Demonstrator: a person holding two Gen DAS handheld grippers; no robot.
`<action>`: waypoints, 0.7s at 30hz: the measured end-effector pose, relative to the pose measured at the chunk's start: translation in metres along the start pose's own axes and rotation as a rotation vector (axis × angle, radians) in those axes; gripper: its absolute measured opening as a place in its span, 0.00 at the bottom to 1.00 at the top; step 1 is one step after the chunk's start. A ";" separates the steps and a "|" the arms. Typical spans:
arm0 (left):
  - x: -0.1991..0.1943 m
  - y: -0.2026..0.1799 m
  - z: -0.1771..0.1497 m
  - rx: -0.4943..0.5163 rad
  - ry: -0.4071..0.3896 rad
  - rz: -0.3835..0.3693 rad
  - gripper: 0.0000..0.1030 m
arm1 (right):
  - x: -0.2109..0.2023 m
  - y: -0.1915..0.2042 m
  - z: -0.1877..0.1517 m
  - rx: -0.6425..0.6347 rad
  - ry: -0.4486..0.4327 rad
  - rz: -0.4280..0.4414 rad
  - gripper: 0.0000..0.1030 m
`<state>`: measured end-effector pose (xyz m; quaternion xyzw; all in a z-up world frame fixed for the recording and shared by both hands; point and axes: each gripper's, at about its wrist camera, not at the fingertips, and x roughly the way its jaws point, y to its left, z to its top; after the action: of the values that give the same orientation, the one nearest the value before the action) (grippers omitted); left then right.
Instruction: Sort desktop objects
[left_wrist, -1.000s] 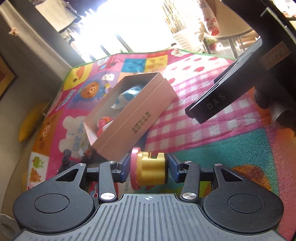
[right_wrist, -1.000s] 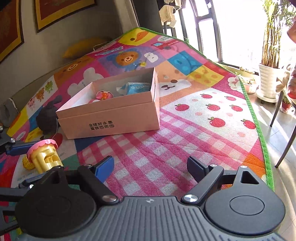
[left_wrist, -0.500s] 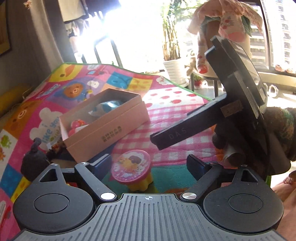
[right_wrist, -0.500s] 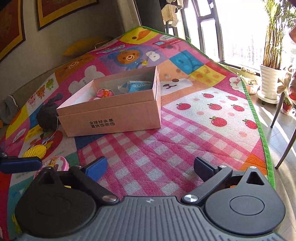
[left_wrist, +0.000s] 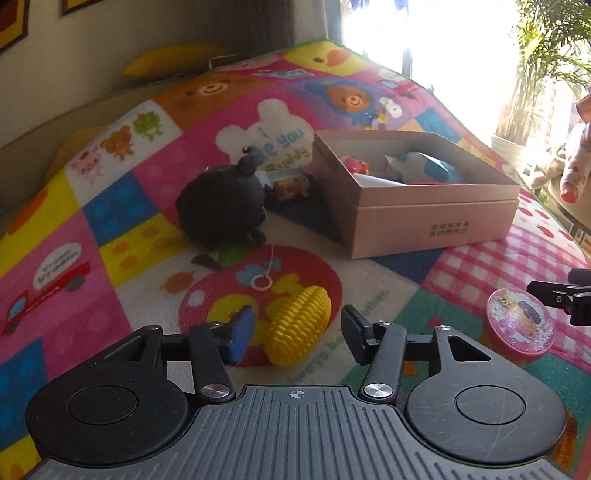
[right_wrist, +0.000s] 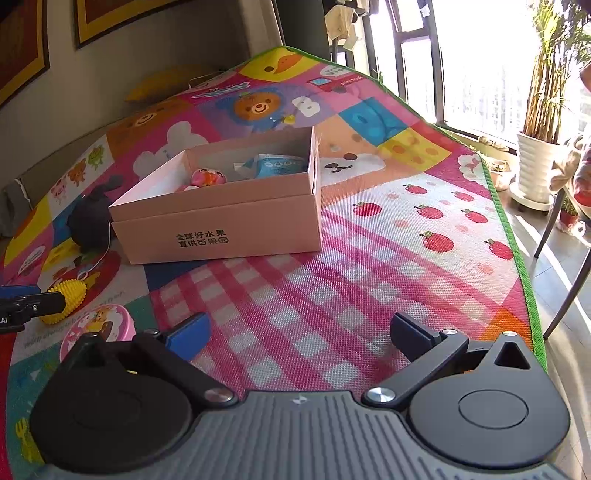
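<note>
A yellow ridged toy (left_wrist: 299, 326) lies on the play mat between the fingers of my left gripper (left_wrist: 295, 338). Its jaws are closing, with a small gap still showing on each side of the toy. To the right, a pink-lidded round toy (left_wrist: 521, 325) stands free on the mat. The open pink cardboard box (left_wrist: 432, 218) behind holds a pink toy and a blue-white packet. My right gripper (right_wrist: 299, 339) hovers over the checked part of the mat, its jaws opening wide with nothing between them. From the right wrist, the box (right_wrist: 221, 225) is ahead and the yellow toy (right_wrist: 72, 295) far left.
A black plush toy (left_wrist: 221, 206) with a white string loop sits left of the box, small items wedged between them. The mat's green edge (right_wrist: 517, 236) runs along the right, with a chair leg, potted plant (right_wrist: 535, 162) and window beyond. A wall stands behind.
My left gripper let go of the pink-lidded gold toy, leaving it upright on the mat, then rolled level and swung left to the yellow ridged toy. The right gripper's jaws widened a little.
</note>
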<state>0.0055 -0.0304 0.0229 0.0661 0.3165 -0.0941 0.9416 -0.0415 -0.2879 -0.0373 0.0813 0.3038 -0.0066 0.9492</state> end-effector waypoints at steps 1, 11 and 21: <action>0.003 -0.002 0.000 0.010 0.004 -0.004 0.42 | 0.000 0.000 0.000 -0.002 0.000 -0.003 1.00; -0.017 -0.031 -0.013 0.083 0.022 -0.163 0.34 | 0.001 0.001 0.000 -0.007 0.001 -0.008 1.00; -0.031 -0.034 -0.030 0.145 0.041 -0.137 0.51 | 0.002 0.001 0.000 -0.012 0.004 -0.013 1.00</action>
<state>-0.0440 -0.0536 0.0157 0.1142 0.3319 -0.1795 0.9190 -0.0394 -0.2866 -0.0381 0.0736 0.3061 -0.0108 0.9491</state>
